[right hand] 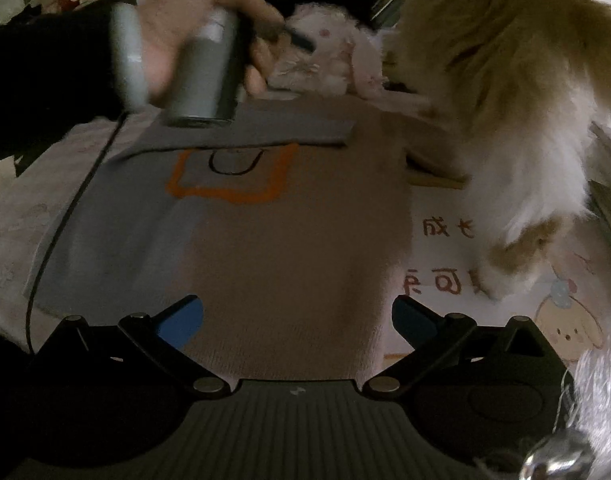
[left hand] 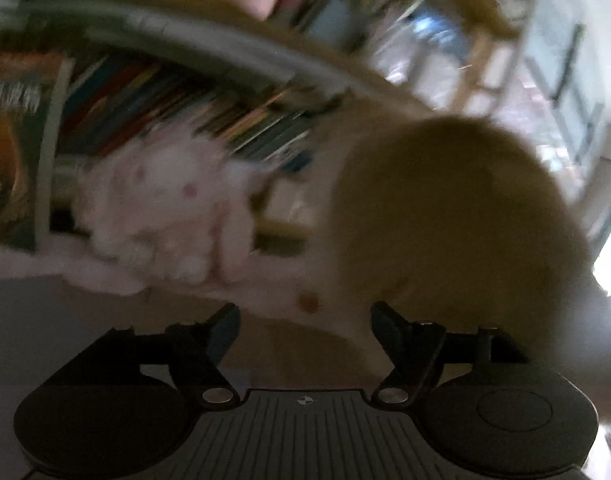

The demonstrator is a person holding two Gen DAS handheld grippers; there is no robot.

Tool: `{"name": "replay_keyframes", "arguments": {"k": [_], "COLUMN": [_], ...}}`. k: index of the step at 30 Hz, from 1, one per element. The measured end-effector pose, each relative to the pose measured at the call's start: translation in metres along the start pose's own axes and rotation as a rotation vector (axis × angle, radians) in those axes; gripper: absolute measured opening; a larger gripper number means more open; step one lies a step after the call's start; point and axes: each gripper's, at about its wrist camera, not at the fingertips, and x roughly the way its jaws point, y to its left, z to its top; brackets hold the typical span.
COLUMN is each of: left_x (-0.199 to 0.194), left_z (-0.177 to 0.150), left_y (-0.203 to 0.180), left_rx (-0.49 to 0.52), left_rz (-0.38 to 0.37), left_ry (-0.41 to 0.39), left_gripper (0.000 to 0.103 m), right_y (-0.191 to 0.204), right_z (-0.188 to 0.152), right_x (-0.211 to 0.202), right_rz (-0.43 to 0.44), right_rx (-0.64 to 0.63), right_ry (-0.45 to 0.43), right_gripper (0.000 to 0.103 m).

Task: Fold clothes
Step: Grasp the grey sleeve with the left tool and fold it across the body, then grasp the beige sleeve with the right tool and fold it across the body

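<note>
A grey garment (right hand: 241,248) with an orange square print lies spread flat on the bed, its top edge folded over. My right gripper (right hand: 297,320) hovers open above its near part, nothing between the blue-padded fingers. A hand grips the handle of my left gripper at the upper left in the right wrist view, over the garment's folded top edge. In the blurred left wrist view my left gripper (left hand: 305,318) stands open with empty jaws, aimed at a tan furry dog (left hand: 445,232) and a pale fabric edge.
A tan and white dog (right hand: 513,92) stands on the right side of the bed, beside the garment. A white plush rabbit (right hand: 329,56) sits at the far edge. A printed bedsheet (right hand: 445,240) lies underneath. Bookshelves (left hand: 165,96) fill the background.
</note>
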Motion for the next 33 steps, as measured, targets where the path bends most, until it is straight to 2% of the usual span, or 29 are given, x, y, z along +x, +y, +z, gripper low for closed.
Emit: {"name": "replay_keyframes", "arguments": {"k": [4,6,9,10,11,14,16,20,21,25,27,29,31,33], "left_x": [-0.051,-0.080,-0.123,-0.136,-0.148,-0.158,-0.156,-0.146,-0.144,-0.139,-0.140,-0.142,-0.145,-0.150], "left_z": [-0.007,-0.017,-0.037,-0.038,-0.038,-0.040,-0.041,-0.041,-0.042,-0.046,-0.044,-0.042,-0.041,-0.040], "left_y": [0.029,0.059,0.107,0.120,0.132,0.148,0.149,0.148,0.149,0.151,0.152,0.156,0.160,0.166], "left_rx": [0.109,0.120,0.126,0.088,0.038,-0.051,-0.074,-0.070,-0.070,-0.072,-0.086,-0.107,-0.125,-0.145], "left_rz": [0.276,0.418,0.625,0.649,0.659,0.600,0.543,0.500,0.499,0.484,0.448,0.435,0.430,0.436], "left_ry": [0.042,0.102,0.195,0.214,0.230,0.246,0.248,0.253,0.260,0.284,0.280,0.270,0.257,0.244], "left_gripper": [0.075,0.074,0.073,0.072,0.072,0.073,0.073,0.070,0.059,0.031,0.005,0.004,0.003,0.004], "right_y": [-0.002,-0.003,-0.004,-0.004,-0.003,-0.002,-0.002,-0.002,-0.001,0.001,0.000,0.000,-0.001,-0.001], "right_z": [0.005,0.008,0.010,0.011,0.011,0.011,0.013,0.016,0.016,0.014,0.013,0.011,0.011,0.011], "right_x": [0.012,0.018,0.024,0.026,0.028,0.035,0.038,0.041,0.042,0.042,0.042,0.041,0.041,0.040], "right_rz": [-0.003,-0.023,-0.051,-0.064,-0.078,-0.125,-0.157,-0.192,-0.202,-0.233,-0.245,-0.252,-0.256,-0.254], "right_rx": [0.008,0.022,0.056,0.064,0.066,0.067,0.074,0.093,0.090,0.108,0.125,0.140,0.148,0.159], "right_ry": [0.013,0.024,0.038,0.043,0.049,0.069,0.084,0.107,0.114,0.125,0.127,0.126,0.122,0.120], "right_gripper": [0.099,0.096,0.086,0.082,0.081,0.076,0.071,0.068,0.066,0.062,0.057,0.050,0.035,0.026]}}
